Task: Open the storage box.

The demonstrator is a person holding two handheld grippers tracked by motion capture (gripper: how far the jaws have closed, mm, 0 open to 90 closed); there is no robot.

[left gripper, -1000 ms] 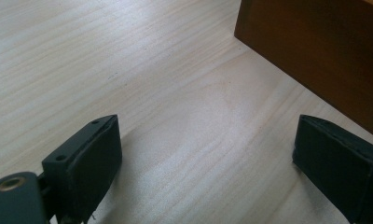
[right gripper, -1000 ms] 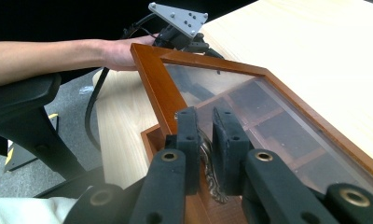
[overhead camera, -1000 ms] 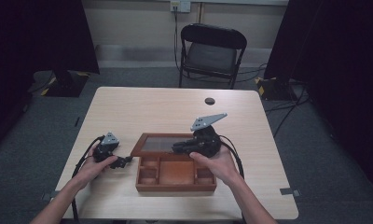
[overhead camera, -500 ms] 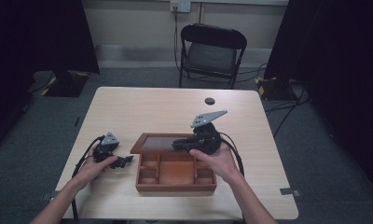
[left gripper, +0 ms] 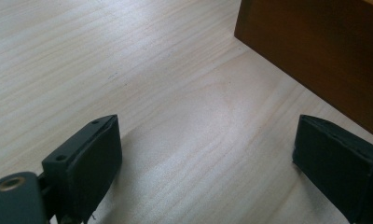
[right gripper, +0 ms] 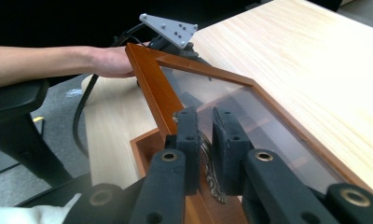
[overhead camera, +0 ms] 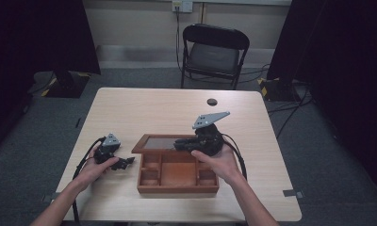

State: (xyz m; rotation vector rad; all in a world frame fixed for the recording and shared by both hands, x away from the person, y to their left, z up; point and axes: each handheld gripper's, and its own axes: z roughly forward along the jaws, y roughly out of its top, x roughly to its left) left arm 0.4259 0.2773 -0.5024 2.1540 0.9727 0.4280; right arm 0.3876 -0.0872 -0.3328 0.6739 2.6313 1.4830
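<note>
Your right gripper (right gripper: 204,154) had its black jaws clamped on the small ornate metal clasp (right gripper: 210,172) at the front edge of the glass-paned wooden lid (right gripper: 250,112), and that lid stood raised and tilted back over the reddish-brown wooden box (overhead camera: 178,188). From the high view, the box sat near the middle of the pale wooden table (overhead camera: 144,108), toward your near edge, its divided compartments open to the camera, with the lid (overhead camera: 160,142) leaning up along its far side. Your right hand (overhead camera: 214,160) rested at the box's far right corner, the grey three-cornered plate (overhead camera: 210,119) standing above it.

Your left gripper (overhead camera: 124,163) lay low on the table just left of the box, held in your left hand (overhead camera: 98,165). In the left gripper view its jaws stood wide apart with only bare tabletop between them; the box's brown side wall (left gripper: 315,51) rose just beyond the right jaw, and I could not tell whether that jaw touched it.

A small dark round object (overhead camera: 212,101) lay on the far part of the table, well apart from the box. A black folding chair (overhead camera: 214,52) stood beyond the far edge.
</note>
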